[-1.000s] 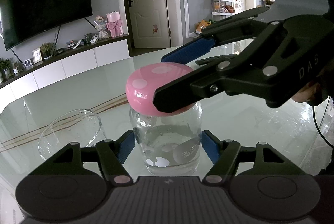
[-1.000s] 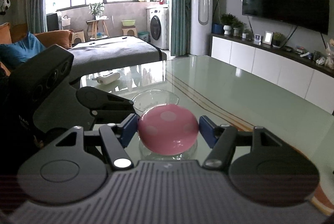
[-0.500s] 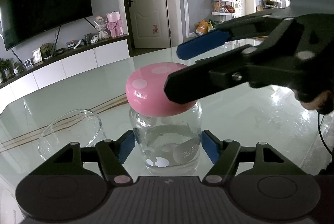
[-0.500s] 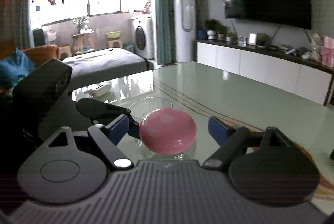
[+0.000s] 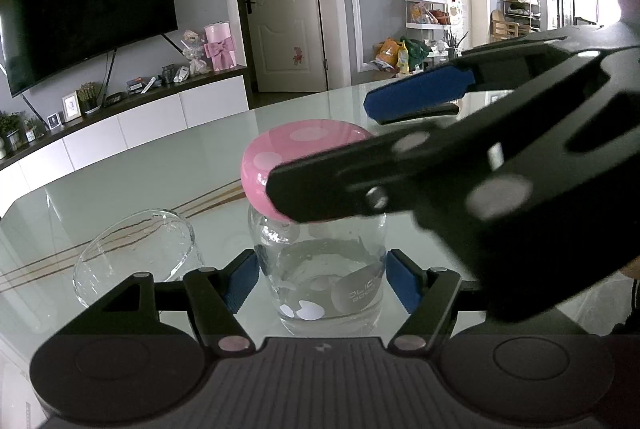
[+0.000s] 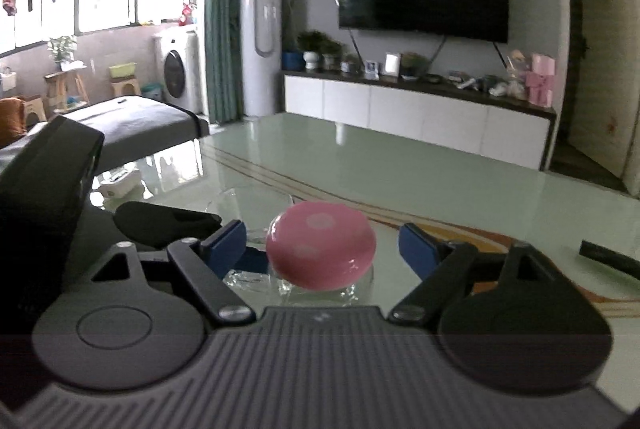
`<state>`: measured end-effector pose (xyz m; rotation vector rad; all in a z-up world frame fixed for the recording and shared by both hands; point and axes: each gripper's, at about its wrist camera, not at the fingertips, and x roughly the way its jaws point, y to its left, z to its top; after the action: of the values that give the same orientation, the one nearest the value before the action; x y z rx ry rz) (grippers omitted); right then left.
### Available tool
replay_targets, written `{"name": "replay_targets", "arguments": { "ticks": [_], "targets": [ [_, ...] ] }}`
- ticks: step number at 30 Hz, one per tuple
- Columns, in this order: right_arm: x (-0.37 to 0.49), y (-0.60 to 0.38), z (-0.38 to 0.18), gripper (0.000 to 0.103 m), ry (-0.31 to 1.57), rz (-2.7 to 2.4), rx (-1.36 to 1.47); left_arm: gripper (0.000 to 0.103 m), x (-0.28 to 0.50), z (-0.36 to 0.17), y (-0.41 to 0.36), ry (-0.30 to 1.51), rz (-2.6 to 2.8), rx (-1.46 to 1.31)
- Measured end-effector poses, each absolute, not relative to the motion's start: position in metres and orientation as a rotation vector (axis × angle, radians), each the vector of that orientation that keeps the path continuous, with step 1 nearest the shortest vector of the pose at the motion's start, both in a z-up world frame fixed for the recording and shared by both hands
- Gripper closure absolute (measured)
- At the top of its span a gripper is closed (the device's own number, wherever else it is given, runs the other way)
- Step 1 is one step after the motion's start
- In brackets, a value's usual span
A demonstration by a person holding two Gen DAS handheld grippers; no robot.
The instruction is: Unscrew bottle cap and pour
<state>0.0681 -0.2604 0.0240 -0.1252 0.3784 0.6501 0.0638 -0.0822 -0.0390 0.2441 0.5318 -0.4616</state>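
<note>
A clear glass bottle is standing upright at the lower centre of the left wrist view, on a glossy pale green table. It is holding a little clear liquid in its lower part and is carrying white dots and a round grey label on its wall. A pink cap with paler dots is sitting on top of the bottle, seated level on the neck. In the right wrist view the same cap is lying at the centre of the frame, a little below the middle.

The left gripper is clamping the bottle's body, its blue pads pressing against the glass on both sides. The right gripper is reaching in from the right edge of the left wrist view and is straddling the cap, with a clear gap showing between each blue pad and the pink rim. Its jaws have just been moving, first springing apart and then easing slightly inward, with the cap between them but not gripped.

An empty glass tumbler is standing just to the left of the bottle, close beside the left gripper's finger. A dark television is hanging on the wall at the upper left, above a long white cabinet.
</note>
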Motion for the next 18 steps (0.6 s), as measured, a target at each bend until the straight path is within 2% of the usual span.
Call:
{"name": "replay_targets", "arguments": {
  "ticks": [18],
  "targets": [
    [0.068, -0.246, 0.018, 0.037, 0.395, 0.591, -0.145, 0.030, 0.064, -0.038, -0.081, 0.532, -0.461, 0.243]
  ]
}}
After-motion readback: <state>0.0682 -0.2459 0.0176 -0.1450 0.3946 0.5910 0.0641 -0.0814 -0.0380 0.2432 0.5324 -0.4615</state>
